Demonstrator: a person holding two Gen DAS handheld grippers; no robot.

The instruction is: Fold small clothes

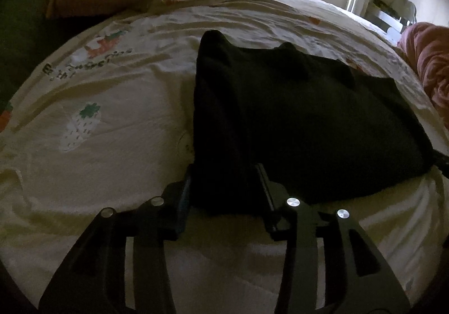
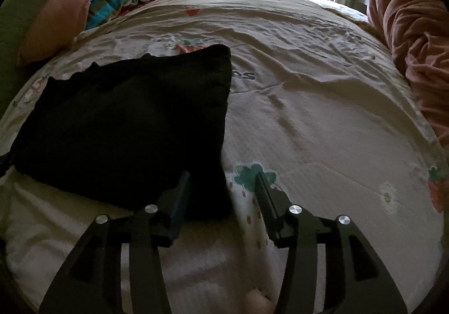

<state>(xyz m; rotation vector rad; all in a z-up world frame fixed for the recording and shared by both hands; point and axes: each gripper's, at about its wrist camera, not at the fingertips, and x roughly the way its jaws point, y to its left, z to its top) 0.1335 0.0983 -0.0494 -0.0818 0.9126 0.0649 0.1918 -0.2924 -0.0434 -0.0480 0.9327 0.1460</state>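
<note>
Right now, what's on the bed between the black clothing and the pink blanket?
Nothing: only bare printed bedsheet separates the black garment from the pink blanket, seen in the right wrist view.

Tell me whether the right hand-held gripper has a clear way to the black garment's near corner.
Probably yes: the right hand-held gripper stands open with the black garment corner already between its fingers, nothing in the way.

Matt black knit garment [image 1: 294, 117], creased cotton bedsheet [image 1: 112, 159]
</note>
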